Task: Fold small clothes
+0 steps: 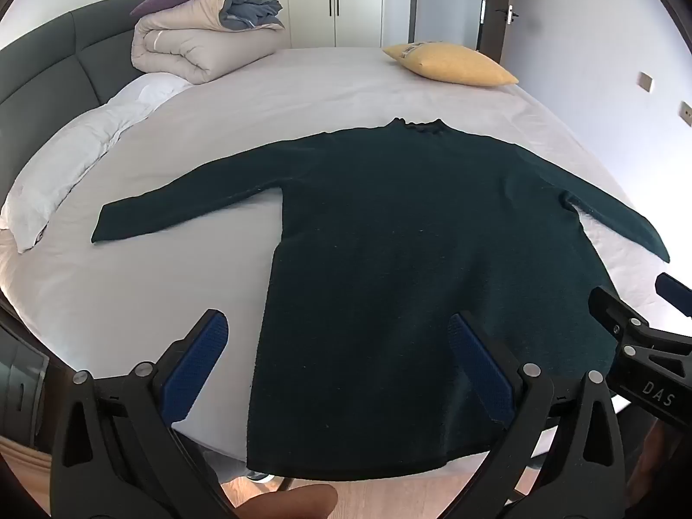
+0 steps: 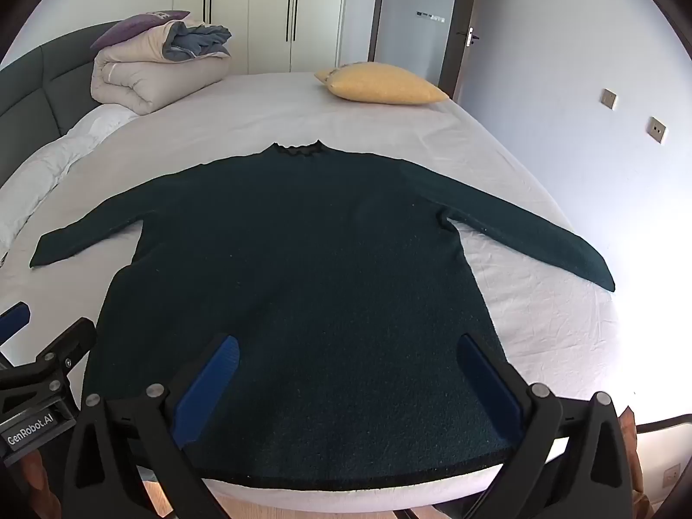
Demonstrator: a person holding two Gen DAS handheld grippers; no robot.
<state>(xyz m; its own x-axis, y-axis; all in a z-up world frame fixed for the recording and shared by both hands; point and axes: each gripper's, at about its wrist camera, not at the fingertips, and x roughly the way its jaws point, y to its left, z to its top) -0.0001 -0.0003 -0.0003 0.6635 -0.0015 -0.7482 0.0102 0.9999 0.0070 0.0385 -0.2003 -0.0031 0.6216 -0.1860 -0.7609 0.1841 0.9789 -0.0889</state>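
Observation:
A dark green long-sleeved sweater (image 1: 411,225) lies flat on the bed, collar far, hem at the near edge, both sleeves spread out; it also shows in the right wrist view (image 2: 302,259). My left gripper (image 1: 339,337) is open and empty above the hem's left corner, one blue pad over the sheet, the other over the sweater. My right gripper (image 2: 348,359) is open and empty above the hem's right part. The right gripper also shows in the left wrist view (image 1: 640,315), and the left gripper at the left edge of the right wrist view (image 2: 47,337).
The bed's pale sheet (image 2: 540,311) carries a yellow pillow (image 2: 385,84) at the far right and a rolled beige duvet (image 2: 147,73) with a purple pillow at the far left. A white quilt (image 1: 73,164) lies along the dark headboard (image 1: 52,65). Wardrobe and door stand behind.

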